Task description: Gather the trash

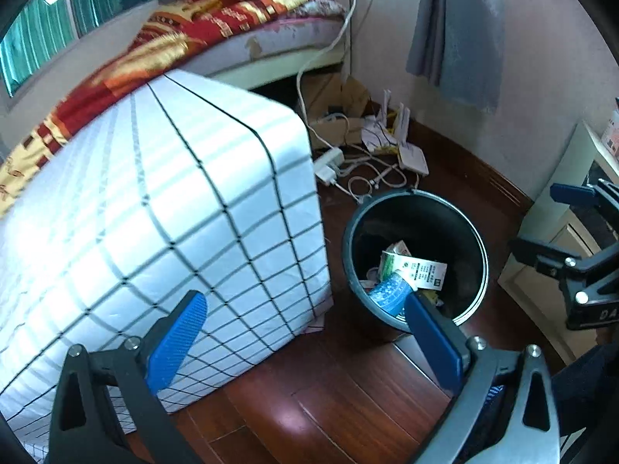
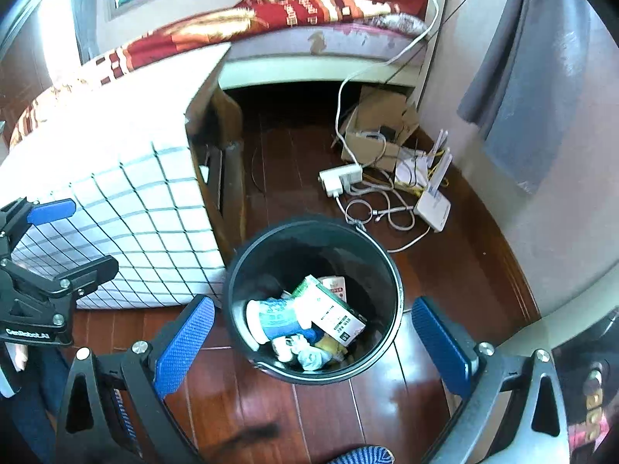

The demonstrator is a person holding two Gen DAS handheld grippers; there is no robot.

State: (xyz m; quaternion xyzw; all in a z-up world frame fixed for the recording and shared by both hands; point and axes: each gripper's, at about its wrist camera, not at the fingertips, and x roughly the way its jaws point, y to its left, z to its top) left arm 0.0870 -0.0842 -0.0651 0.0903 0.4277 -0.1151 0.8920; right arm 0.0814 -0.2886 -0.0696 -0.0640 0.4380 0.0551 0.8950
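Observation:
A black round trash bin (image 1: 470, 232) stands on the wood floor; it also shows in the right wrist view (image 2: 387, 270). Inside lie a green-and-white carton (image 2: 329, 309), a blue-and-white bottle (image 2: 276, 319) and crumpled scraps (image 2: 309, 355). The carton (image 1: 410, 266) and bottle (image 1: 390, 290) also show in the left wrist view. My left gripper (image 1: 305, 342) is open and empty, left of the bin beside the checked cover. My right gripper (image 2: 313, 342) is open and empty, above the bin's near rim.
A box under a white checked cloth (image 1: 162, 212) stands left of the bin. A bed with a red-gold blanket (image 2: 271, 19) lies behind. A power strip (image 2: 340, 178), cables, a white router (image 2: 433, 205) and a cardboard box (image 2: 379, 123) clutter the floor by the wall.

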